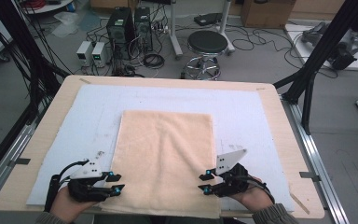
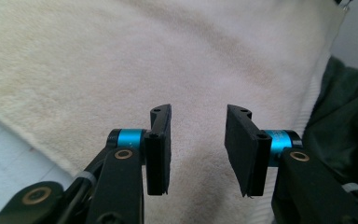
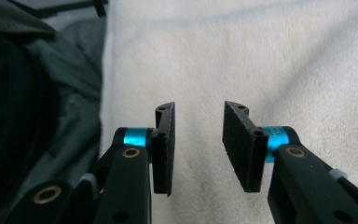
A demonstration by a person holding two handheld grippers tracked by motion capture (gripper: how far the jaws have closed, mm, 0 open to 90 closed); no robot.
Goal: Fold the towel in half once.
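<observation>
Towel (image 1: 164, 158) lying flat: soft, limp, light. Left gripper (image 1: 115, 183), right gripper (image 1: 204, 182) both hovering spread, pinching nothing; advising near corners.

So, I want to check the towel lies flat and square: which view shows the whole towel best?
The high view: the towel shows whole there, spread flat on the white mat, near edge at the table's front. The left gripper view and right gripper view give close-ups of its pile near a side edge, behind open jaws.

towel (image 1: 165, 158): plain peach-cream from my feed
mat (image 1: 93, 116): pale blue
tabletop (image 1: 286, 140): light wood
left gripper (image 1: 114, 183): black, blue accents
</observation>
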